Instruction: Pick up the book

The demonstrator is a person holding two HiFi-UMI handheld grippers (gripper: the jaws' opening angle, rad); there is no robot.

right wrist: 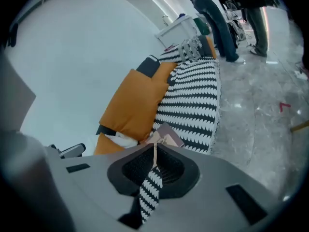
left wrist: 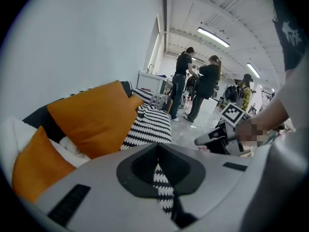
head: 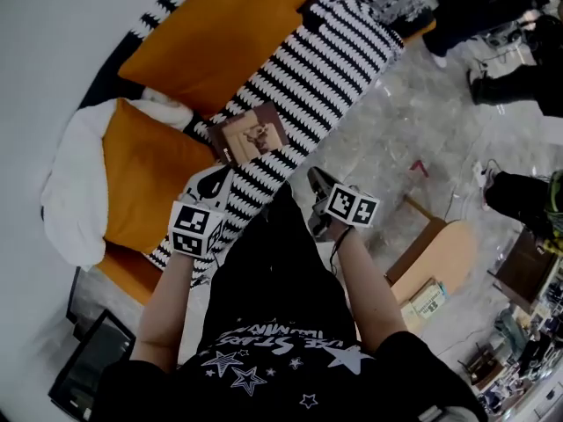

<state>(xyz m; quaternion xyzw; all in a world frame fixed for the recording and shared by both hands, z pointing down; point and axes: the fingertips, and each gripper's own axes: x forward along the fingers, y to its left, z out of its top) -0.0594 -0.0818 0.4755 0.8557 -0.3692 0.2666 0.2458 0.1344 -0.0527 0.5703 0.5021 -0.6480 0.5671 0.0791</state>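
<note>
On the sofa [head: 343,51] the book [head: 251,134] lies flat beside a cushion [head: 145,170]. The left hand-held gripper [head: 209,185] and right hand-held gripper [head: 318,183] are both closed and empty, so we should spread one wide, then pinch the book's near edge.

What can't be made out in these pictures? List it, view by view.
Head view: small brown book, cover print too small to read.
Left gripper view: book unseen; shut left tongs fill the lower picture.
Right gripper view: book's near edge, hidden behind shut right tongs.
</note>
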